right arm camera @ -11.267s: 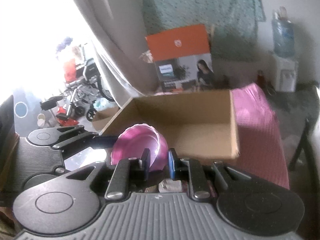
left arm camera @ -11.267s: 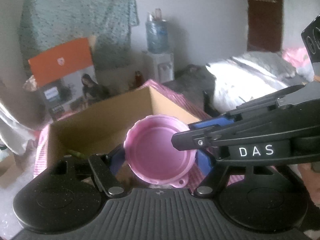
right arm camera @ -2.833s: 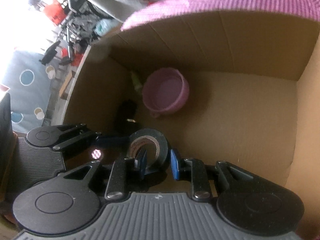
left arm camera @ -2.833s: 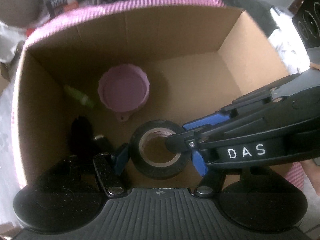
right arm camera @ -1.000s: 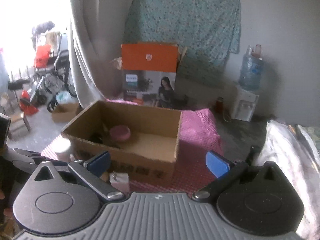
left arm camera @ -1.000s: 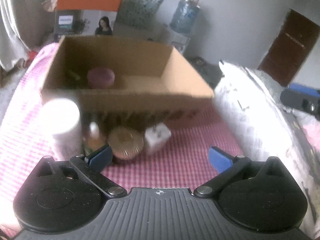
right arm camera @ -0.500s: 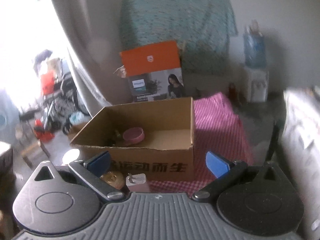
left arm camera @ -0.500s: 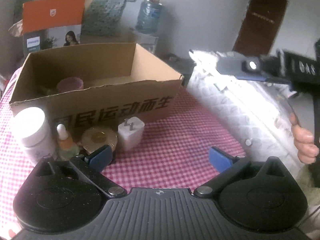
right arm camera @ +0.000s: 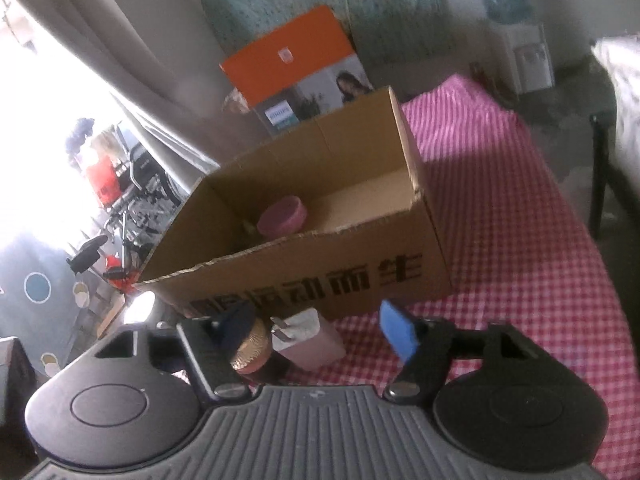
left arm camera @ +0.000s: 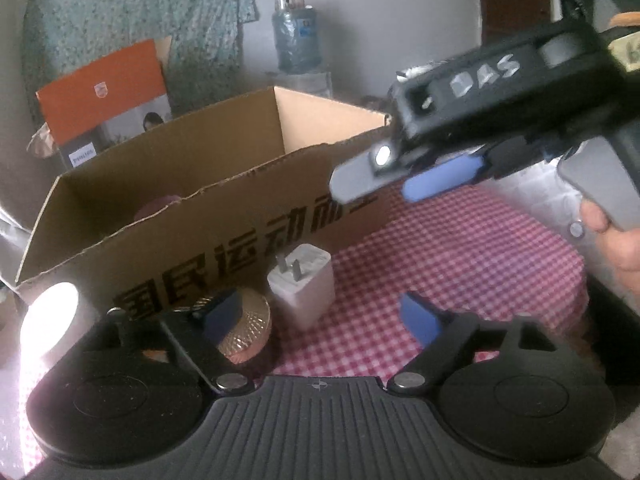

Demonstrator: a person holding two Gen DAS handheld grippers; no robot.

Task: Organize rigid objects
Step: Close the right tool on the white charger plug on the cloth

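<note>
An open cardboard box [left arm camera: 224,216] [right arm camera: 360,264] stands on the pink checked cloth [left arm camera: 472,248]. A pink bowl [right arm camera: 282,216] lies inside it. In front of the box stand a white plug adapter [left arm camera: 302,286] [right arm camera: 308,340], a round gold-lidded jar [left arm camera: 244,326] [right arm camera: 250,346] and a white bottle [left arm camera: 50,322]. My left gripper [left arm camera: 320,318] is open, low over the jar and adapter. My right gripper [right arm camera: 316,330] is open, just above the same two; it also shows in the left wrist view [left arm camera: 440,172].
An orange and white product box [right arm camera: 300,80] stands behind the cardboard box. A water dispenser [left arm camera: 298,44] is against the far wall. Bright curtained window and clutter lie at left [right arm camera: 100,168]. A bed edge is at right [right arm camera: 620,92].
Both open grippers have moved down and closer to the jar and adapter in front of the box. The right gripper has swung in over the left one's view.
</note>
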